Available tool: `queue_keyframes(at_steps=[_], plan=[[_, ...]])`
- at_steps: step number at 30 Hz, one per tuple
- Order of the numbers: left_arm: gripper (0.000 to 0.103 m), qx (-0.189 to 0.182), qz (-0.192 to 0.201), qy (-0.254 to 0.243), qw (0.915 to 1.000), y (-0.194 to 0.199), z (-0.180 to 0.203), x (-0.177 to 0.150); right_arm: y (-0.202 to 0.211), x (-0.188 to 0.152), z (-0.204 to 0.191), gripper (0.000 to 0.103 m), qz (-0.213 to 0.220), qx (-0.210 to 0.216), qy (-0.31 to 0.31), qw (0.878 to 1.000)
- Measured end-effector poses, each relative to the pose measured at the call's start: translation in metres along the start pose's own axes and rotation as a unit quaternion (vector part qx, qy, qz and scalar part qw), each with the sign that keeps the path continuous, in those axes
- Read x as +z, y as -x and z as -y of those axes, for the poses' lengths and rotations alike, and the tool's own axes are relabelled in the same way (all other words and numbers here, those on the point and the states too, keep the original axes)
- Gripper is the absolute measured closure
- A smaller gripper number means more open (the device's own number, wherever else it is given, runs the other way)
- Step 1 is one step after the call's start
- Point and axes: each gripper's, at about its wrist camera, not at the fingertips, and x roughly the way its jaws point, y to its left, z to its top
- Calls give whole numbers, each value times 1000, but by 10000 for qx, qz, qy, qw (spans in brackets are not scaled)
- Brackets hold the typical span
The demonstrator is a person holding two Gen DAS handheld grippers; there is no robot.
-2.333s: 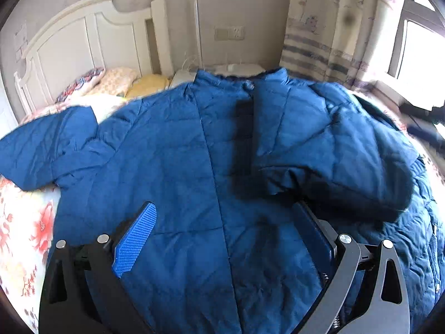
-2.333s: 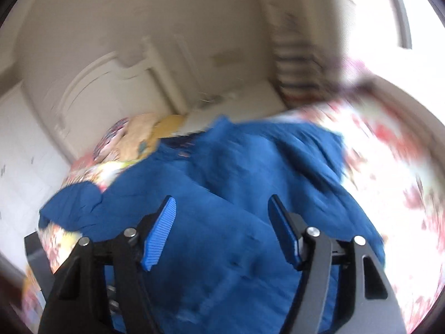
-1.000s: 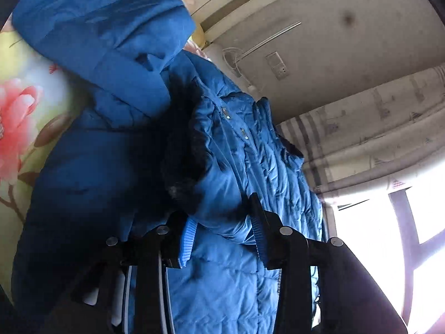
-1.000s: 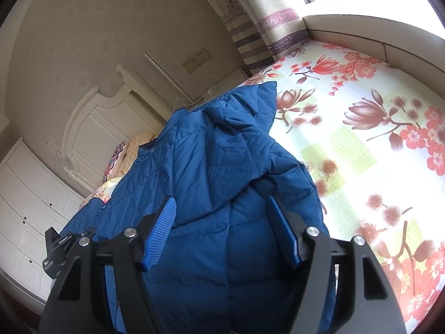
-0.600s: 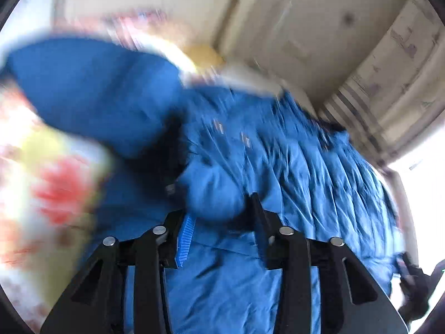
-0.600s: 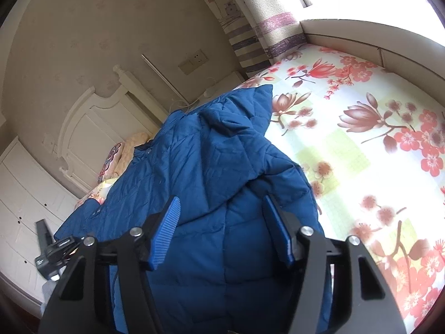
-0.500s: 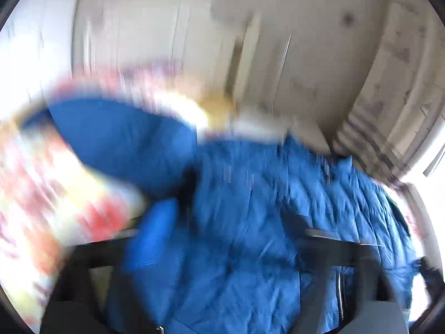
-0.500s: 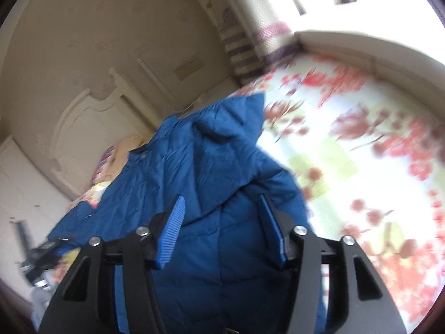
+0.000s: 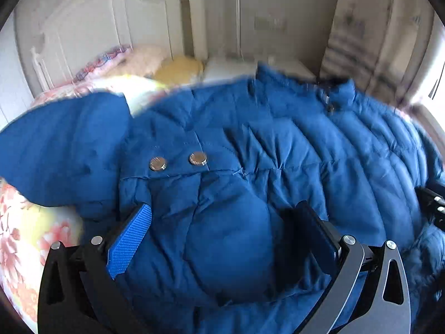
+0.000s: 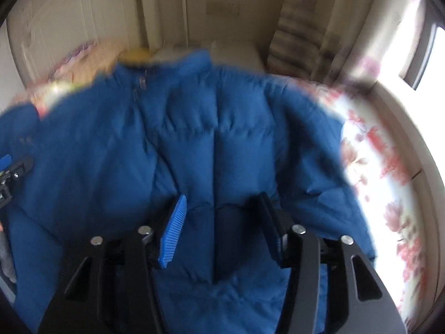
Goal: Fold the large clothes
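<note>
A large blue padded jacket [image 9: 292,150] lies spread on the bed, collar toward the headboard. A folded part with two metal snaps [image 9: 178,161] lies on its left half, and one sleeve [image 9: 61,144] sticks out to the left. My left gripper [image 9: 222,239] is open, its jaws wide apart over a puffy fold of the jacket. In the right wrist view the jacket [image 10: 208,144] fills the middle, blurred. My right gripper [image 10: 222,233] is open just above the jacket's right half, holding nothing. The left gripper's tip [image 10: 11,172] shows at that view's left edge.
The bed has a floral sheet [image 10: 389,183], bare on the right side. Pillows [image 9: 144,64] lie against a white headboard [image 9: 91,25]. A striped curtain [image 9: 356,39] and a window [image 10: 428,55] are at the right. The right gripper's tip [image 9: 431,206] shows at the left wrist view's right edge.
My left gripper held a fold of the jacket a second ago; it has opened and let it drop, and swung to face the headboard. My right gripper turned left over the jacket.
</note>
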Motion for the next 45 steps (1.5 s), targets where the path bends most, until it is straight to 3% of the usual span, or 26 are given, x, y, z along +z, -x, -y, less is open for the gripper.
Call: queue_keyframes(at_steps=[2,6,9,12,14,17,21,23,25,26,28,30,32,35,38,43,45], plan=[[4,49,-10,-22,10000,-3,2,0,4,4,1,49,-41,58,-51,10000],[4,294,-89,-208,9993,-10,12,1,29,39,3,51,641,3,-203,9977],[4,248,-77,-167,9995,-8,10,-1,24,72,-3,60,916,68,-174,9956],[4,219,-64,-141,9996,-7,9,-1,-18,90,-7,73,395,-16,-127,9991],[4,202,-52,-136,9997,-7,8,-1,-51,84,-4,84,-26,-105,-60,9999],[4,165,-39,-105,9998,-5,7,-1,-54,73,0,84,-42,70,-95,9999],[4,183,-45,-116,9998,-5,7,-1,-35,83,20,80,319,-93,-278,9991],[4,170,-42,-107,9998,-5,6,-2,-37,90,42,58,499,-375,-593,9963],[4,144,-31,-97,9998,-5,6,-1,-59,89,62,53,103,-443,-819,9956],[4,135,-25,-97,9999,-4,6,-1,-68,88,70,53,-27,-273,-940,9952],[4,140,-27,-96,9999,-4,7,-1,-69,93,73,52,-133,-242,-963,9950],[4,148,-30,-99,9998,-4,7,-1,-59,96,67,53,-152,-409,-962,9944],[4,147,-32,-92,9998,-4,7,-1,-39,97,53,52,197,-370,-952,9946],[4,145,-30,-89,9999,-4,6,-1,-26,98,-2,51,442,-52,-169,9989],[4,133,-22,-79,9999,-3,5,-1,-55,87,-42,42,-45,2,531,9986],[4,111,-14,-63,9999,-2,5,-1,-57,87,-28,40,-84,128,-6,9999],[4,121,-28,-68,9999,-2,5,-2,-35,87,-26,40,182,214,-173,9995]])
